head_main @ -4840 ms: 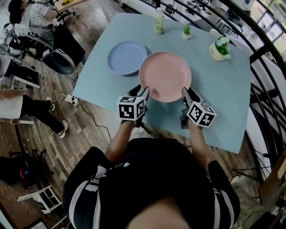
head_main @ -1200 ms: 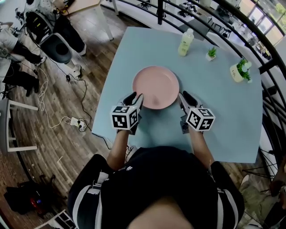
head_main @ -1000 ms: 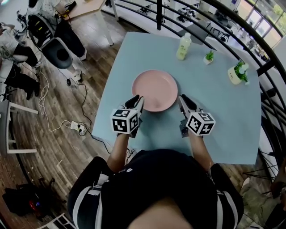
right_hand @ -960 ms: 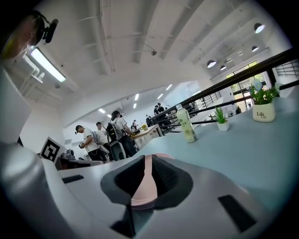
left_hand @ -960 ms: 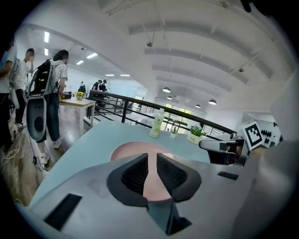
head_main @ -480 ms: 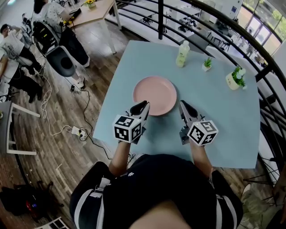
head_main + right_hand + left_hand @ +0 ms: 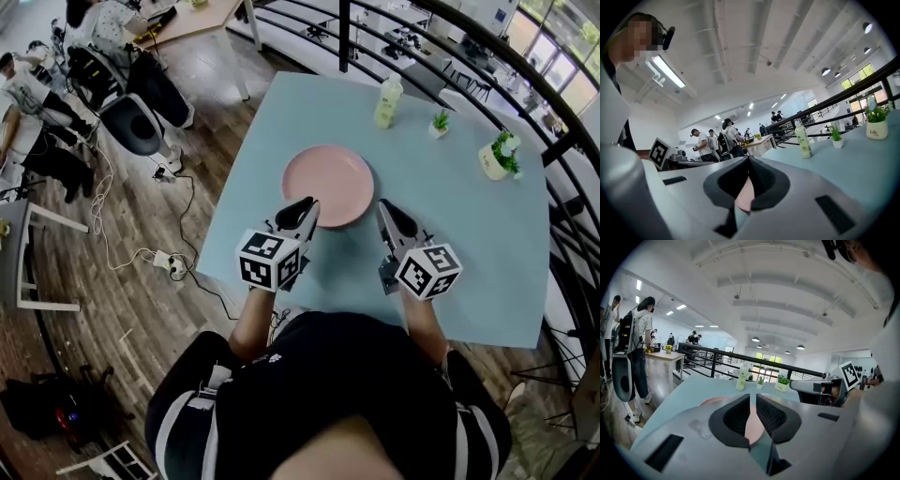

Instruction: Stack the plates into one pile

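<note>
Head view: round pink plate [image 7: 328, 185] lies flat near the middle of the pale blue table [image 7: 469, 234]. Left gripper [image 7: 305, 204] and right gripper [image 7: 385, 208] are held above the table at the plate's near edge, one on each side, neither touching it.

Left gripper view: jaws have just been closing and now stand at a thin slit, with nothing between them; the plate shows beyond.

Right gripper view: jaw tips meet, empty.
</note>
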